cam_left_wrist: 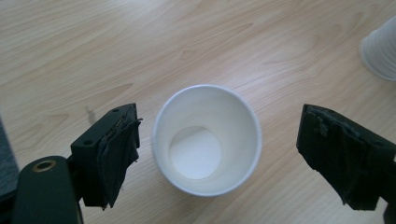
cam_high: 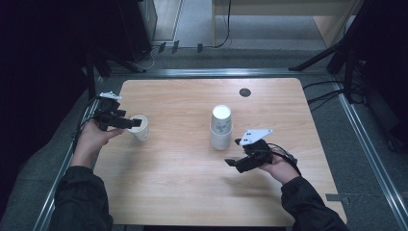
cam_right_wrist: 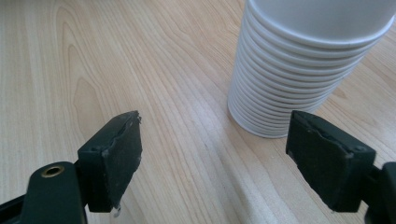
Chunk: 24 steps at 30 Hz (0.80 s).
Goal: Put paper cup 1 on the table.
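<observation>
A single white paper cup [cam_high: 142,131] stands upright and empty at the left side of the wooden table [cam_high: 183,183]. My left gripper [cam_high: 136,123] hovers just over it, jaws open. In the left gripper view the cup [cam_left_wrist: 207,140] sits below and between the jaws of my left gripper [cam_left_wrist: 218,114], with a gap on each side. A tall stack of white cups [cam_high: 221,127] stands mid-table. My right gripper [cam_high: 234,151] is close to its near right side, open and holding nothing. In the right gripper view the stack [cam_right_wrist: 299,65] rises ahead of the right jaw of my right gripper [cam_right_wrist: 215,119].
A dark round grommet [cam_high: 245,92] sits near the table's far edge. The stack's rim [cam_left_wrist: 380,51] shows at the upper right of the left gripper view. Stand legs and cables [cam_high: 332,91] lie on the floor around the table.
</observation>
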Tool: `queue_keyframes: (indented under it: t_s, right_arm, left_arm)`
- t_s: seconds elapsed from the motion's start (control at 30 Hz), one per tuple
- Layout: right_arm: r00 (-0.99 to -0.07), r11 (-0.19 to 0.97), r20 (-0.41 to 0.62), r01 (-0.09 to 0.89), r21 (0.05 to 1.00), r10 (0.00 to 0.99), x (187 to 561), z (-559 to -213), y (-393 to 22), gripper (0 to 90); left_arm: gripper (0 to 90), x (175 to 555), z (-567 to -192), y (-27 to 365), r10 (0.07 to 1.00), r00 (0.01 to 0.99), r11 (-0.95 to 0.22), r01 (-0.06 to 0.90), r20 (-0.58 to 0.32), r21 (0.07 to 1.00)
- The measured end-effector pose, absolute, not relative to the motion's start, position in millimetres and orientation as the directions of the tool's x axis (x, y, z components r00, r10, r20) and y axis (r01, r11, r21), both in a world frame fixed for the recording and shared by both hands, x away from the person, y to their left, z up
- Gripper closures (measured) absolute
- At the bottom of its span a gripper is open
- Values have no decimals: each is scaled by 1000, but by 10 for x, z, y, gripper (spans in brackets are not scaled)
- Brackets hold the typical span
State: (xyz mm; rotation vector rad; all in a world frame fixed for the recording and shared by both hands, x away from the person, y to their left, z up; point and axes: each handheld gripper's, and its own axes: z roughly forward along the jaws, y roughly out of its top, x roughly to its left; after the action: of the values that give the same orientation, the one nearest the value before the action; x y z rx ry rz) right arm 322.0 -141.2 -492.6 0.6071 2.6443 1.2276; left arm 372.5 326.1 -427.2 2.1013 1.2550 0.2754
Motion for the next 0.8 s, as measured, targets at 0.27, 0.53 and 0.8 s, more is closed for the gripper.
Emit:
queue_keyframes:
  t_s: [0.27, 0.53, 0.8]
  right_arm:
    - [-906, 582, 12, 281, 763, 422, 3230, -4935, -1407, 189]
    - [-895, 581, 20, 306, 754, 445, 3239, -4952, -1382, 182]
    - [-896, 570, 69, 336, 750, 438, 3245, -4891, -1407, 163]
  left_arm:
    - [136, 3623, -4056, 3077, 796, 582, -331, 648, -165, 686]
    - [139, 3558, -4042, 2828, 738, 653, -368, 599, -169, 711]
    - [139, 3521, -4152, 2576, 710, 684, -412, 594, -165, 691]
